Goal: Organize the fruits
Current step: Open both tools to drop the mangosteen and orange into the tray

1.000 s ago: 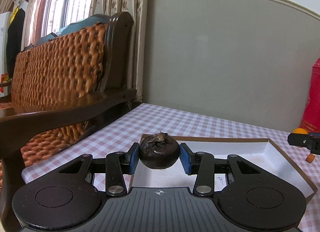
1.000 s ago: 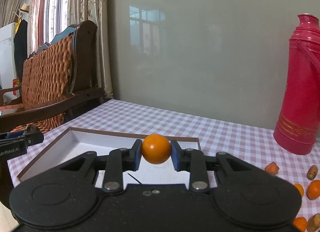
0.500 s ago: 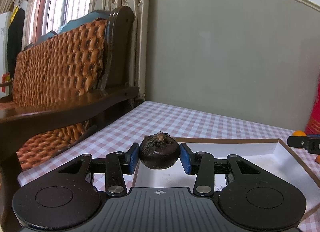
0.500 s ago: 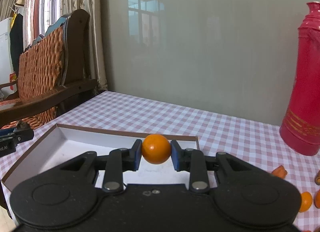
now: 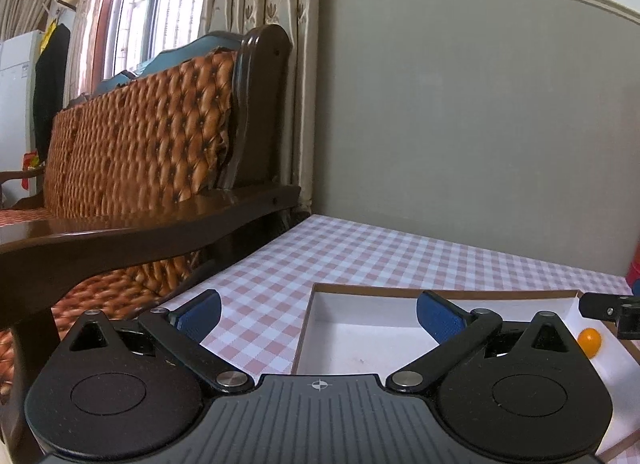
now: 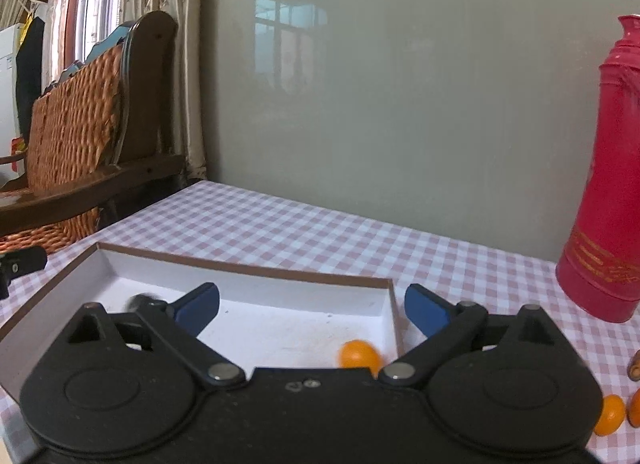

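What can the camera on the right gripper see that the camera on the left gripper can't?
Only the right wrist view shows most of the red flask, the loose fruit on the tablecloth and a dark blurred fruit in the box. Only the left wrist view shows the left gripper, jaws opening, nothing between them. Both show the white box, the orange fruit inside it and the brown sofa.

We see a matt white card tray (image 6: 248,296) with a brown rim on a checked cloth (image 6: 320,232) — smooth, slightly shiny. The flask (image 6: 612,184) looks like glossy red plastic or metal. The bench (image 5: 260,104) is polished dark wood — its tufted back (image 5: 136,136) glossy, leather-like. The orange fruit (image 6: 360,354) is smooth-skinned.
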A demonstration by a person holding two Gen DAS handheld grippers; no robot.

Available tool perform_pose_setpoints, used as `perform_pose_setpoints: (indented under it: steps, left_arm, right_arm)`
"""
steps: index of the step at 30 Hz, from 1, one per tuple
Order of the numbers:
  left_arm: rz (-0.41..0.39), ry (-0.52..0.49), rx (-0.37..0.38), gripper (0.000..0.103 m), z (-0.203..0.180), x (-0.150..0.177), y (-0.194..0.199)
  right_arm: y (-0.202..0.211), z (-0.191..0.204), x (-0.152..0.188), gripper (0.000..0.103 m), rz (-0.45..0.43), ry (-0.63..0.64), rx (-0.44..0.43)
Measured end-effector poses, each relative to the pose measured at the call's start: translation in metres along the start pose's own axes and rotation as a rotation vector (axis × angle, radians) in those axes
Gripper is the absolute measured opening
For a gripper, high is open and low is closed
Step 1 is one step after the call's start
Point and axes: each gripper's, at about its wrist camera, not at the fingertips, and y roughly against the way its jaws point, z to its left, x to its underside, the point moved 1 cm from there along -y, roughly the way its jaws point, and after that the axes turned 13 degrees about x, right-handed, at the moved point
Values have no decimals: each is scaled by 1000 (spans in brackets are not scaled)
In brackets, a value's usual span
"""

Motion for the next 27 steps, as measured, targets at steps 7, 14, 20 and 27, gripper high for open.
perform_pose_setpoints:
  steps: [7,14,20,27]
  left_arm:
    - [0,-2,-2,103,-1,0,1]
    - [5,-33,-21,103,-5,1,3]
    - [2,-67,-56,103,-7,1,4]
    - [-63,-51,-91,103,-3,-3,14]
  right_arm:
    - [-1,-4,-1,94,7,-11,-4]
    - [1,-4,-1,94,0,-11,-10]
    - [4,-4,-1,94,-6,-6,-13]
    - [9,-1,0,95,-19,13,-5]
